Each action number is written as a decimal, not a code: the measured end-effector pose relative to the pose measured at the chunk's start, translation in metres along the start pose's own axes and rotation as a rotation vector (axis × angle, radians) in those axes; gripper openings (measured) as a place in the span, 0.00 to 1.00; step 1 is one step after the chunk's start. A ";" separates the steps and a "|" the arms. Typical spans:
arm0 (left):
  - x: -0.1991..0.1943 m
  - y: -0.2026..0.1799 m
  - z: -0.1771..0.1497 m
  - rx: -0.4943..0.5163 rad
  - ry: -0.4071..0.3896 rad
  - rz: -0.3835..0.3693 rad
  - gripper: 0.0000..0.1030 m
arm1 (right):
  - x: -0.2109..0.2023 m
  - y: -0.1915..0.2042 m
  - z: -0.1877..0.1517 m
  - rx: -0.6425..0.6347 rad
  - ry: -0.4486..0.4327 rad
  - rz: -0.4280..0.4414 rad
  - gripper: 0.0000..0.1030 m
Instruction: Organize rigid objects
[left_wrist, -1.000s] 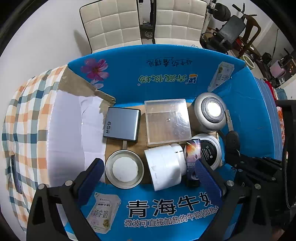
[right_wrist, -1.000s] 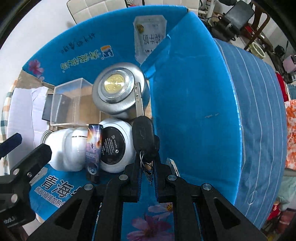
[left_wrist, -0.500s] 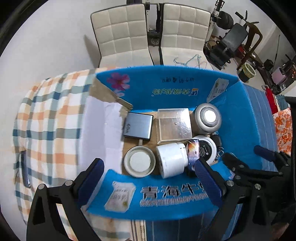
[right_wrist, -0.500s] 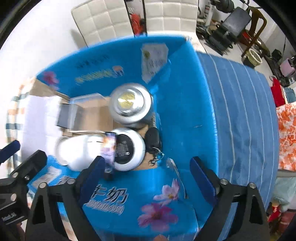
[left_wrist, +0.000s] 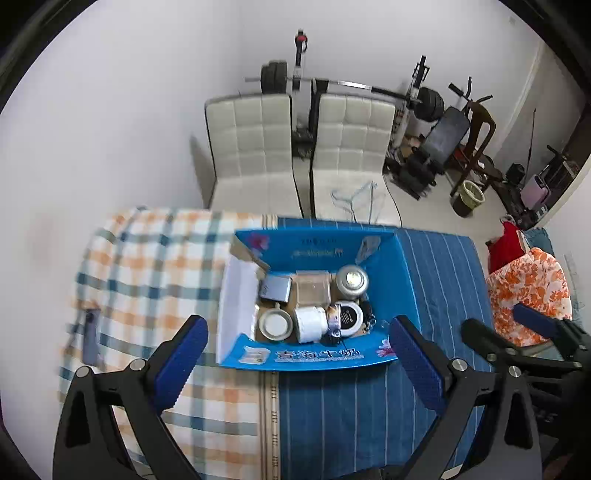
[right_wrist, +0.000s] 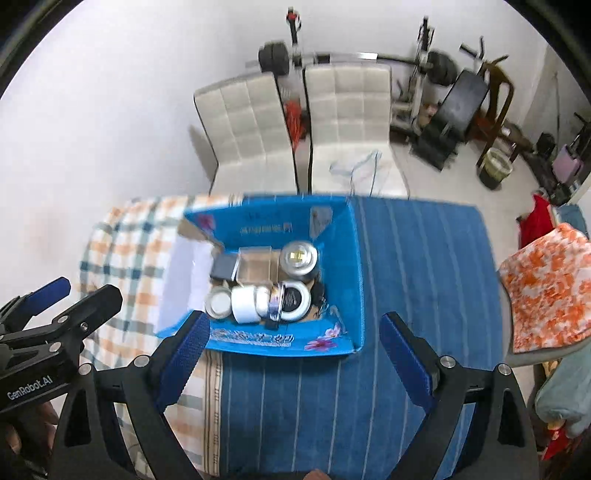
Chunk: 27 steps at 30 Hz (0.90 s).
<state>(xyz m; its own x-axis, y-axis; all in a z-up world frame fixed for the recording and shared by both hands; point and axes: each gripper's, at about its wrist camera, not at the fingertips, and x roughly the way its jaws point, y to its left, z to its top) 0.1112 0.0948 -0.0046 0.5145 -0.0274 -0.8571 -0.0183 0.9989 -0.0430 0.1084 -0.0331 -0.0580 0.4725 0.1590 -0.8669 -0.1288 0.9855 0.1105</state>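
Both tongs, left (left_wrist: 297, 358) and right (right_wrist: 291, 354), hung spread wide and empty above the bench. The blue box (left_wrist: 404, 273) sat mid-bench holding a silver tin (left_wrist: 352, 282), white jar (left_wrist: 310, 324) and car key (left_wrist: 366, 309); two white chairs (left_wrist: 258, 147) stood beyond the far edge

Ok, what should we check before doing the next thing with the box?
1. Left tool open, holding nothing: ok.
2. Right tool open, holding nothing: ok.
3. Both tools raised above the box: ok.
4. Key inside the box, beside the black-lidded jar: ok.
5. Small dark thing on the checked cloth, outside the box: cannot tell what it is.
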 end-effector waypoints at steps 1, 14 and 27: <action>-0.008 -0.001 0.001 0.001 -0.008 0.005 0.97 | -0.014 0.001 0.001 -0.001 -0.018 0.005 0.92; -0.071 -0.005 -0.018 -0.018 -0.091 0.052 0.97 | -0.119 0.003 -0.013 -0.027 -0.106 0.000 0.92; -0.041 -0.001 -0.027 -0.034 -0.018 0.053 0.97 | -0.081 -0.016 -0.020 0.009 -0.045 -0.080 0.92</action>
<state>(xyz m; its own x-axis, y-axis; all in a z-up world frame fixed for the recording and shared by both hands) 0.0671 0.0936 0.0168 0.5271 0.0263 -0.8494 -0.0751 0.9970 -0.0157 0.0548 -0.0631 0.0007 0.5200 0.0816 -0.8503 -0.0809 0.9957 0.0461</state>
